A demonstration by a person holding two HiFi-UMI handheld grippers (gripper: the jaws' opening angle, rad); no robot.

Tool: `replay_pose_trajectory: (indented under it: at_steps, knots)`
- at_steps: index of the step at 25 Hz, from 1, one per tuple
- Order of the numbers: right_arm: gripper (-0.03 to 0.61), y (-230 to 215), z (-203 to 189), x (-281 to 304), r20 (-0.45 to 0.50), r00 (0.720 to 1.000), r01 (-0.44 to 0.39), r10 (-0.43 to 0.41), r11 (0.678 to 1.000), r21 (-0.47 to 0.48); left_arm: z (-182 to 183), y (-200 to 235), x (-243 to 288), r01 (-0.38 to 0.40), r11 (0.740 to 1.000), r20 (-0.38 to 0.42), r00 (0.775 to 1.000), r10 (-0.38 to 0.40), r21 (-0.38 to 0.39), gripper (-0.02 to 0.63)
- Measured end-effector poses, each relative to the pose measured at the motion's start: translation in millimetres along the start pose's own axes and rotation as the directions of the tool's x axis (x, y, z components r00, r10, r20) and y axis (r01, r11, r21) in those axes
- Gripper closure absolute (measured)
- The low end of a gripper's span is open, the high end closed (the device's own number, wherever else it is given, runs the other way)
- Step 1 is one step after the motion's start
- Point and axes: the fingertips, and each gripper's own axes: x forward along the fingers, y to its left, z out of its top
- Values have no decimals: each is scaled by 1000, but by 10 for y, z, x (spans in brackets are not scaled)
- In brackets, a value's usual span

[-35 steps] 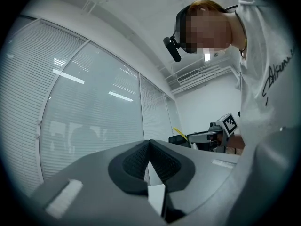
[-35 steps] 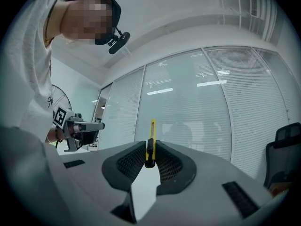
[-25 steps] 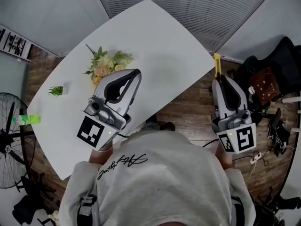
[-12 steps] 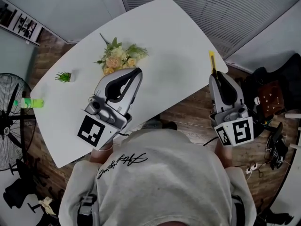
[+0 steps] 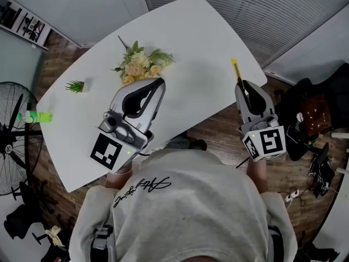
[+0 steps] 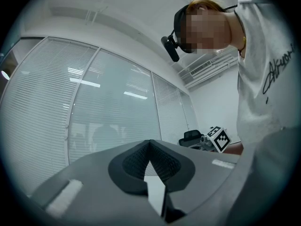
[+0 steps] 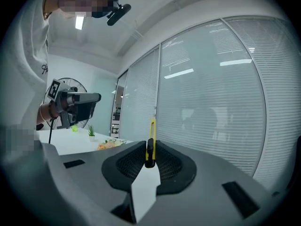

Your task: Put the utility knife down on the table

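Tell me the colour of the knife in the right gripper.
The knife is yellow with a black part, clearest in the right gripper view.

Office (glass partitions [image 7: 211, 93], white table [image 5: 196, 42])

The utility knife [image 7: 151, 134] is yellow and black, the table [image 5: 191, 42] white, the bottle [image 5: 38, 116] green.

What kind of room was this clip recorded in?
Probably an office or meeting room: a large white rounded table, glass partition walls with slatted blinds, and a black pedestal fan on the wood-plank floor.
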Motion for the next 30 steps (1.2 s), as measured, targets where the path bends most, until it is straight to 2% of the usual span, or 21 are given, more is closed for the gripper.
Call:
replay_pose_trajectory:
  at_steps: [30]
  knots:
    - [515, -33, -988, 216, -206, 978, 26, -19, 999, 30, 26, -2, -35, 2, 1000, 0, 1000, -2, 5, 618]
